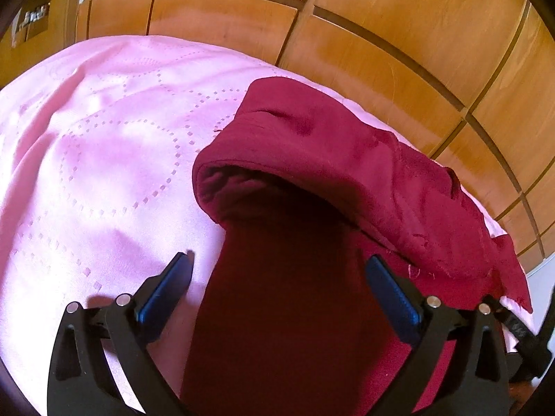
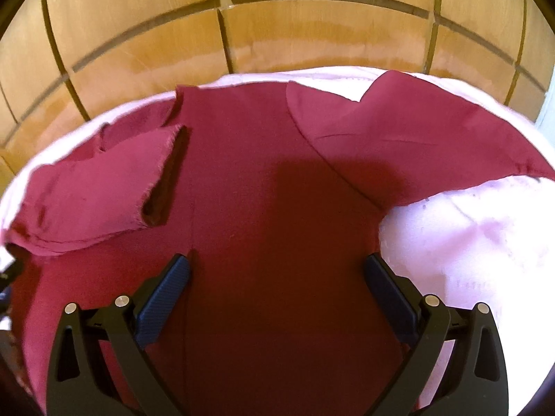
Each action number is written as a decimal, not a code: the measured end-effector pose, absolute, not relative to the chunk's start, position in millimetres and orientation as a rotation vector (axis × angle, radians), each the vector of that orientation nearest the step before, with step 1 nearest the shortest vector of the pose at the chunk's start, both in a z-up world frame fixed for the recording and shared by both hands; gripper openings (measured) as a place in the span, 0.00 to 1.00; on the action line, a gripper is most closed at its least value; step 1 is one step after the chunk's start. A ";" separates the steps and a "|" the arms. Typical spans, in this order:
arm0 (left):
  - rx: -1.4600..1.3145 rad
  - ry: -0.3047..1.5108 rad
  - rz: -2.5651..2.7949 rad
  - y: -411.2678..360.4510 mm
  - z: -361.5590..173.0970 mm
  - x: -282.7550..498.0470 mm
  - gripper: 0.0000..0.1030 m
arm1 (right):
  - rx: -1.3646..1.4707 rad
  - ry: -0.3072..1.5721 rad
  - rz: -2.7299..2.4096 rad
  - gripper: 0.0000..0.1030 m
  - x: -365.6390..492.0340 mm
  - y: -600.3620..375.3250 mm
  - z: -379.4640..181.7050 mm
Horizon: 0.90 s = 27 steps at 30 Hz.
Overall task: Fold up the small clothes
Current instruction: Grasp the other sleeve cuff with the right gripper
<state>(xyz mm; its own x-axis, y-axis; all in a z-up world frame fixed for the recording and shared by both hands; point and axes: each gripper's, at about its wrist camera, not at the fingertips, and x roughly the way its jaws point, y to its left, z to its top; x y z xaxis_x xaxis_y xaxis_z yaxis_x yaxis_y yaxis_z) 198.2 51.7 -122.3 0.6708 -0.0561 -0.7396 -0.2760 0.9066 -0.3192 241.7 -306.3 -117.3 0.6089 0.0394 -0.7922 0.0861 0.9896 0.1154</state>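
**Maroon garment on a pink bedspread, both grippers wide and empty**

Wooden wardrobe panels [image 1: 399, 27] with dark grooves fill the background in both wrist views, rising just behind the far edge of the bed. Below them lies a pink quilted bedspread [image 1: 97, 159], stitched with dotted curves and lightly creased.

On the bedspread rests the maroon garment [image 2: 270, 180], spread along the far edge nearest the panels. In the right wrist view its body runs from the camera toward the wardrobe, with one sleeve [image 2: 416, 138] lying flat and angled out to the right. On the left, a folded-over sleeve portion [image 2: 93, 190] lies doubled on top of the body, its frayed raw edge facing the middle. In the left wrist view that same fold forms a thick rolled hump [image 1: 312, 159] with a shadowed hollow under it, and a flat strip of cloth runs from it toward the camera.

The left gripper [image 1: 277, 284] hovers over that strip, jaws spread fully, pads clear of the cloth. The right gripper [image 2: 277, 284] hangs above the garment's body, likewise wide apart and gripping nothing.
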 end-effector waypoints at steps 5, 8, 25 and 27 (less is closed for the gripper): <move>-0.383 0.857 0.147 44.5 -123.2 203.0 0.98 | 0.414 0.779 -0.127 0.97 219.2 -380.4 -99.0; -0.384 0.855 0.146 45.6 -123.6 202.1 0.98 | 0.607 0.722 -0.189 0.94 209.1 -442.7 -98.8; -0.382 0.843 0.145 44.8 -126.5 199.2 0.98 | 0.957 0.494 -0.395 0.78 194.2 -623.2 -136.3; -0.372 0.846 0.148 43.7 -127.5 200.8 0.98 | 0.942 0.482 -0.395 0.78 201.9 -629.5 -137.2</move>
<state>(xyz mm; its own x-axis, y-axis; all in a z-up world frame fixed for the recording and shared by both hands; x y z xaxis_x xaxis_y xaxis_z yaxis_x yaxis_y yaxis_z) 200.8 43.7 -127.5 0.6570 -0.0191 -0.7536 -0.2732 0.9257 -0.2616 201.9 -629.5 -137.2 0.8256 -0.1124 -0.5529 0.5201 0.5314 0.6687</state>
